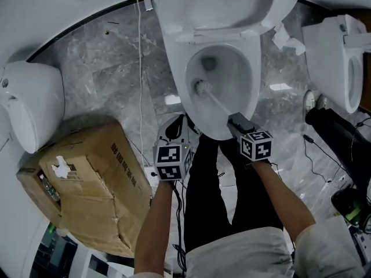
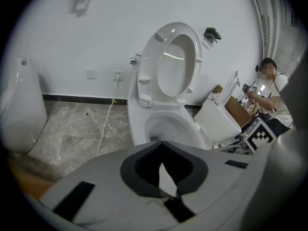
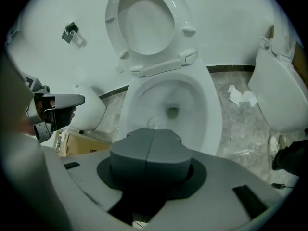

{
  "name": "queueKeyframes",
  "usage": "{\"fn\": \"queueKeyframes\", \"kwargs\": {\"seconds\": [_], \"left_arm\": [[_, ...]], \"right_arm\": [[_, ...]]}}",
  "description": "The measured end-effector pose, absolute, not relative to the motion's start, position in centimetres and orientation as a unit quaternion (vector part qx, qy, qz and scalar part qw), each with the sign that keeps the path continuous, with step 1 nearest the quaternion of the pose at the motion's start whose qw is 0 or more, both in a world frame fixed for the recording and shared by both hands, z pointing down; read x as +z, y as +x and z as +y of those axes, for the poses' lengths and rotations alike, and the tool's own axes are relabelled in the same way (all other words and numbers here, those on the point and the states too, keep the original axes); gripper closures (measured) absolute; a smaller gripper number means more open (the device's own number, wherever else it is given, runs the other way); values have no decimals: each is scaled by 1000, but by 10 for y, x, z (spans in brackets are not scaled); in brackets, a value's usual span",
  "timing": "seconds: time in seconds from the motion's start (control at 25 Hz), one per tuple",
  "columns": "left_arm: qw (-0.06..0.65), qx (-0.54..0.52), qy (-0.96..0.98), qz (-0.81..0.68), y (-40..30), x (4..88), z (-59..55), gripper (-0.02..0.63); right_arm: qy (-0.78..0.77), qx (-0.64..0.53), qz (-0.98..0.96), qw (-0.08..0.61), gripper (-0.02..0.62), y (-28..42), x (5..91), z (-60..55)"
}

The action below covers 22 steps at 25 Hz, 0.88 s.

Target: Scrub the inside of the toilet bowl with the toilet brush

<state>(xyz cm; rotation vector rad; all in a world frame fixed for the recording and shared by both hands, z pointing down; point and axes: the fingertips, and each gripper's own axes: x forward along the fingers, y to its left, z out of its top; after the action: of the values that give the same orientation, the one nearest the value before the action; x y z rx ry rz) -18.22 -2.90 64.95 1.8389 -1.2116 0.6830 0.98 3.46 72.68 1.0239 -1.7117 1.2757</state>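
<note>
Soft room light falls evenly on the white toilet, with glare patches on the floor mid-frame. Both gripper views bulge, with black corners and blurred foregrounds.

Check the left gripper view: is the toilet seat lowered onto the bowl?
No, the toilet seat stands raised against the wall, leaving the rim of the bowl uncovered.

Wears black trousers and a pale short-sleeved top. Bears a black-and-white marker cube on the grey left tool, likewise on the right tool.
</note>
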Motion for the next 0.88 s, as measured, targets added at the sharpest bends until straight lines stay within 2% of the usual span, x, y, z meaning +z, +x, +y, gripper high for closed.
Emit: {"fn": "queueKeyframes", "kwargs": {"seconds": [0.32,0.64,0.88], "left_arm": [[405,278,737,-464,-191,666,-41,581],[411,275,724,-481,-208,669,-47,581],[402,280,733,-473,-203,666,-50,581]], "right_arm": [[412,513,-666,352,414,-9,734,9],[454,586,-615,268,414,-20,739,-30],[477,610,-588,236,414,-21,744,-41]]}}
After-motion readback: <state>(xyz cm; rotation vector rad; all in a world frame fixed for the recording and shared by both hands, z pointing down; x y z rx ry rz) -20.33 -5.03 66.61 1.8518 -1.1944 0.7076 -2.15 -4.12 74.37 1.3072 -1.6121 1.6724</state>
